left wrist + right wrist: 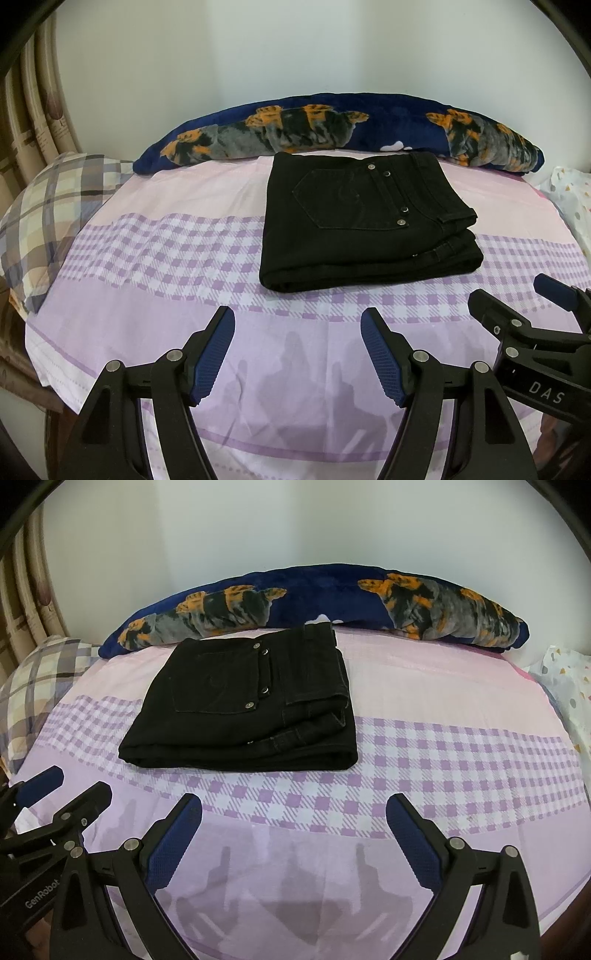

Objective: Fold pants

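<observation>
Black pants (364,221) lie folded into a thick rectangle on the bed, a back pocket with metal rivets facing up. In the right wrist view the same pants (247,705) sit left of centre. My left gripper (297,317) hovers open over the sheet, well short of the pants' near edge, nothing between its blue pads. My right gripper (293,805) is also open and empty, near the bed's front edge. Each gripper shows in the other's view: the right gripper (513,291) at the right margin, the left gripper (79,779) at the left margin.
A pink and purple checked sheet (155,258) covers the bed. A navy blanket roll with orange-grey prints (332,125) lies along the white wall behind the pants. A plaid pillow (51,206) is at the left, a white dotted cloth (565,686) at the right.
</observation>
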Demonstrator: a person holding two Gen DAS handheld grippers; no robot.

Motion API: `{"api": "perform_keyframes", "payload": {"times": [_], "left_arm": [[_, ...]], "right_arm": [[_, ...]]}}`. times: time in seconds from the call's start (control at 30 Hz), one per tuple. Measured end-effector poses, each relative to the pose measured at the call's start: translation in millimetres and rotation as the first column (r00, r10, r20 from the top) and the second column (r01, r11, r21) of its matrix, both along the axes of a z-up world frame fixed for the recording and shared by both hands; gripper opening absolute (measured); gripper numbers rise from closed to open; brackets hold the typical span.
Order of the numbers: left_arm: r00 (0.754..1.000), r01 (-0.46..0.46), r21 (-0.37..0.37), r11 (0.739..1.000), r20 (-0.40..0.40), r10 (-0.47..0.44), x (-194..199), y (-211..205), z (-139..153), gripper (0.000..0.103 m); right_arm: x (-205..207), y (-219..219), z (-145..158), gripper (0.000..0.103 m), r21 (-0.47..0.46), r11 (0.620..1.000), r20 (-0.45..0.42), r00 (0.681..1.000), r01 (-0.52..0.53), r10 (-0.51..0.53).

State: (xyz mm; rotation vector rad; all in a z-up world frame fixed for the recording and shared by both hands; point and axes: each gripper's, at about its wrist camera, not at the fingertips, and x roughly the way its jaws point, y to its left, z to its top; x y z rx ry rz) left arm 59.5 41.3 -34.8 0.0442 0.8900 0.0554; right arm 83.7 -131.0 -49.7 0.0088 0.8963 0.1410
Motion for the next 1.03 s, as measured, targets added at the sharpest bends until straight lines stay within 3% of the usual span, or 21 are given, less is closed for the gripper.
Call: {"api": "perform_keyframes", "payload": {"times": [1.03], "left_arm": [[1.000, 0.021, 0.011, 1.000, 0.002, -0.021, 4.0, 1.7, 2.9, 0.071]], "right_arm": [[0.7, -2.0, -2.1, 0.099, 0.006, 1.000, -0.007, 1.000, 0.006, -0.006]]}}
